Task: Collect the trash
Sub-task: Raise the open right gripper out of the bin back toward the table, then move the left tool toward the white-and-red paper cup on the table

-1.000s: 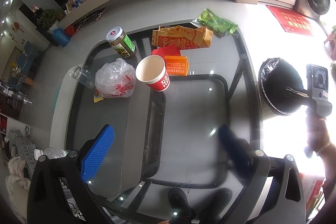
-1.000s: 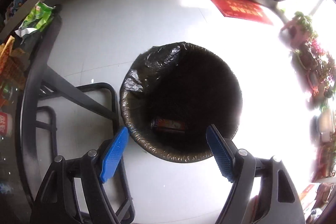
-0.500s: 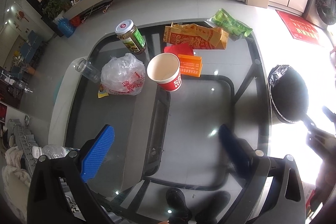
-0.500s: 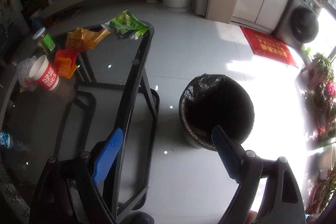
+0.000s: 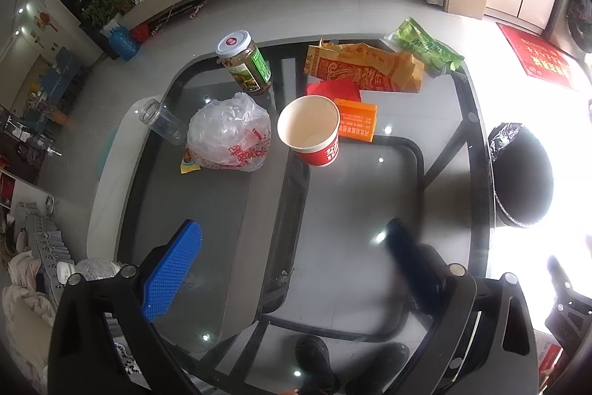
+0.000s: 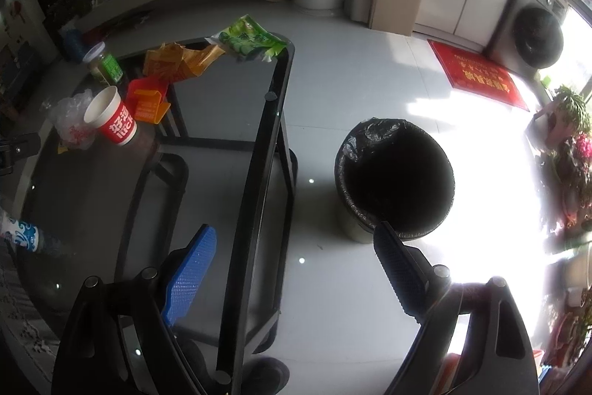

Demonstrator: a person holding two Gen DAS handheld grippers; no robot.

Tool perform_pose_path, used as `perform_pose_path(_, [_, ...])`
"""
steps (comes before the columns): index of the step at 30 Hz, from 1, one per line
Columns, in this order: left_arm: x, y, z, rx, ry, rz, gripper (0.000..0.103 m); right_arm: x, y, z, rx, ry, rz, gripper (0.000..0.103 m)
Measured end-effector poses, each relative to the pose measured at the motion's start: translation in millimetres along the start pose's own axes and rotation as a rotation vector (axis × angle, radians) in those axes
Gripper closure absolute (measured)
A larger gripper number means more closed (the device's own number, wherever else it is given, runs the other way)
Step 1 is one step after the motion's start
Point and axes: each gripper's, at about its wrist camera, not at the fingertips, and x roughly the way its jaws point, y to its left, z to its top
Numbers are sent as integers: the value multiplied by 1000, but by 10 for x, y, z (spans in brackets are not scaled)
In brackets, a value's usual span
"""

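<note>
While my left gripper (image 5: 288,247) hung open over the glass table (image 5: 370,195), a white-lined red cup (image 5: 310,130) stood upright well beyond its fingers; my right gripper (image 6: 292,258), jaws just widened and empty, straddled the table edge near the black-lined bin (image 6: 396,180).

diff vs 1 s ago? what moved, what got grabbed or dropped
The right gripper has pulled up and away from directly over the trash bin; its view now takes in the glass table as well. Its jaws have just been opening and nothing is between them. The left gripper, open and empty, drifted slightly over the table. The paper cup, plastic bag, jar and wrappers lie as before.
</note>
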Motion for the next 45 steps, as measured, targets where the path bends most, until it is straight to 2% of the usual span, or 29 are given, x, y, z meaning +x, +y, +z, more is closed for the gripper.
perform_pose_path(9, [173, -3, 25, -9, 27, -25, 6, -123, 152, -100, -39, 4, -2, 19])
perform_pose_path(20, [500, 10, 264, -2, -1, -8, 6, -152, 246, -187, -6, 31, 0, 19])
perform_pose_path(36, [937, 39, 512, -29, 17, -85, 6, -157, 339, -189, 30, 41, 6, 19])
perform_pose_path(45, [1166, -12, 612, -32, 20, -102, 6, -175, 352, -162, 41, 41, 12, 19])
